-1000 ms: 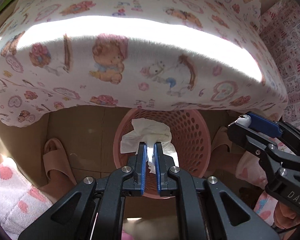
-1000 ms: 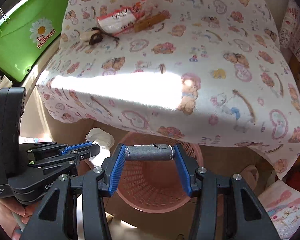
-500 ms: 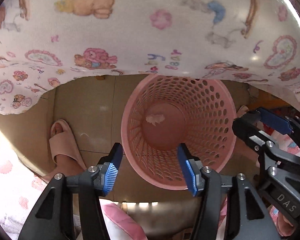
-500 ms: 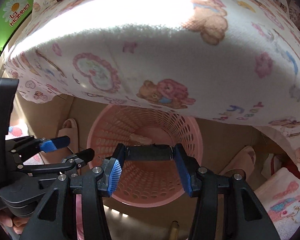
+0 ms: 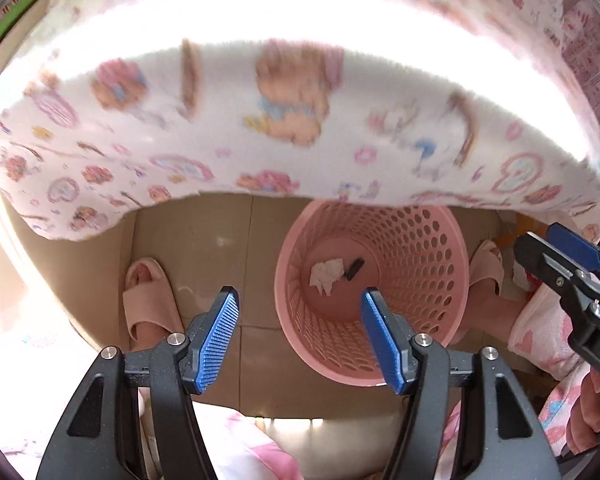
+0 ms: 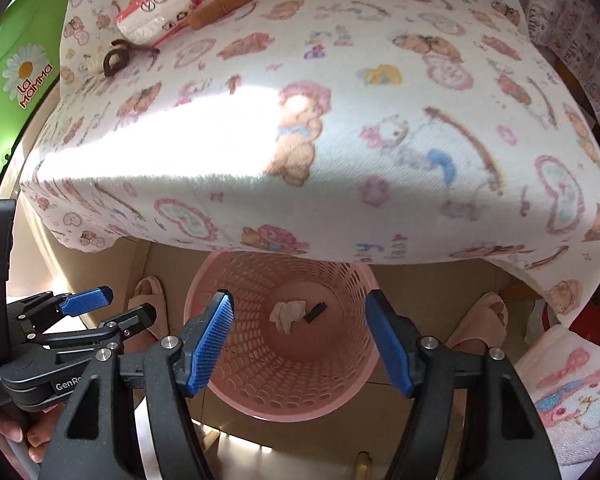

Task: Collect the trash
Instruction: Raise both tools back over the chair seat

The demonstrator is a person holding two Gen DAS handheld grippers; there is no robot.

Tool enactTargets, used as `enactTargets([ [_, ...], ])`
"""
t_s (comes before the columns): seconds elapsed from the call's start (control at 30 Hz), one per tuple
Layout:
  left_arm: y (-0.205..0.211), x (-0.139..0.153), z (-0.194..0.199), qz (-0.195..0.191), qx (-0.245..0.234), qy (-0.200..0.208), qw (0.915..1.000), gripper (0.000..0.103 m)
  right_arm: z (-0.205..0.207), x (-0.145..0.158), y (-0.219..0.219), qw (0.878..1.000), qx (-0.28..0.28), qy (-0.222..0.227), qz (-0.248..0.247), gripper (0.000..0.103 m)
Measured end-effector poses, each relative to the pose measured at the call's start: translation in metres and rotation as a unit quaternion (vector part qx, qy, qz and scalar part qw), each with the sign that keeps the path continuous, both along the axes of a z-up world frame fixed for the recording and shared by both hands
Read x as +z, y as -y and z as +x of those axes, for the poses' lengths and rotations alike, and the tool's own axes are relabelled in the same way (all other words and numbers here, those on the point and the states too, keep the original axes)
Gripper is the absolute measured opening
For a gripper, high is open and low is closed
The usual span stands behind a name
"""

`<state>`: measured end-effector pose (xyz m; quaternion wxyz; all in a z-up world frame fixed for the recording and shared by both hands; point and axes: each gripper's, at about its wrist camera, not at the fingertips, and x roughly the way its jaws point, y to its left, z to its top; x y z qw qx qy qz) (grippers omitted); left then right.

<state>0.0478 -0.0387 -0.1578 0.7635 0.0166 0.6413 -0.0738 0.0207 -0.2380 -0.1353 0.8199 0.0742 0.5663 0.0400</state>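
1. Trash items, a crumpled white tissue (image 5: 326, 274) and a small dark cylindrical piece (image 5: 354, 269), lie side by side on the bottom of the round pink perforated plastic basket (image 5: 428, 264); the right wrist view shows the same tissue (image 6: 287, 313) and dark piece (image 6: 316, 313) in the basket (image 6: 352, 344).
2. Basket stands upright on the beige tiled floor (image 5: 204, 248), its far rim under the overhanging edge of the surface.
3. Left hand-held gripper (image 5: 300, 340): released, blue ribbed pads well apart, nothing between them; it points steeply down over the near rim of the basket. Its jaws opened within the last second.
4. Right hand-held gripper (image 6: 300, 344): released, pads spread, nothing held; its jaws have just been opening further. It hangs above the basket mouth.
5. Each hand-held gripper appears at the edge of the other's view, the left (image 6: 88, 312) and the right (image 5: 560, 256).
6. Surface carries a white terry cloth printed with pink bears and hearts (image 6: 340, 140), partly in strong sunlight.
7. On the far part of the cloth: a red-and-white wrapper (image 6: 156, 20), a brown stick-shaped item (image 6: 228, 4) and a dark ring-shaped item (image 6: 116, 60).
8. Person's feet in pink slippers stand either side of the basket, one on the left (image 5: 148, 300) and one on the right (image 5: 488, 268).
9. Green plastic container with a daisy print (image 6: 24, 68) stands at the upper left.
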Motion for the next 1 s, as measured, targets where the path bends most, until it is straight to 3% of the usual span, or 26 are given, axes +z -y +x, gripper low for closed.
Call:
enactTargets([
  [0.13,-0.008,0.04,-0.009,-0.004,-0.002,0.063,0.998,0.063,-0.01,0.039,0.0,0.997,0.005,0.075,-0.031,0.071],
  [0.23,-0.016,0.065,-0.012,-0.014,0.007,0.112,0.9936,0.07,-0.019,0.063,0.002,0.992,0.008,0.125,-0.03,0.078],
  [0.3,-0.023,0.079,-0.011,-0.033,0.016,0.141,0.9893,0.081,-0.023,0.076,0.003,0.988,0.007,0.151,-0.029,0.078],
  [0.43,-0.031,0.101,-0.01,-0.035,0.035,0.198,0.979,0.089,-0.026,0.085,0.003,0.985,0.002,0.171,-0.029,0.079],
  [0.63,-0.045,0.118,0.0,-0.023,0.058,0.219,0.9738,0.093,-0.016,0.097,0.003,0.982,0.016,0.185,-0.033,0.079],
  [0.73,-0.054,0.118,0.005,-0.018,0.083,0.215,0.9729,0.093,-0.005,0.116,0.006,0.977,0.03,0.209,-0.042,0.081],
  [0.83,-0.055,0.124,0.013,-0.033,0.063,0.212,0.9746,0.09,0.01,0.13,0.012,0.972,0.027,0.226,-0.055,0.084],
  [0.9,-0.053,0.131,0.023,-0.036,0.042,0.211,0.976,0.076,0.022,0.136,0.017,0.972,0.032,0.227,-0.047,0.084],
  [1.0,-0.048,0.14,0.046,-0.047,0.015,0.216,0.9751,0.066,0.039,0.139,0.022,0.969,0.037,0.238,-0.054,0.084],
])
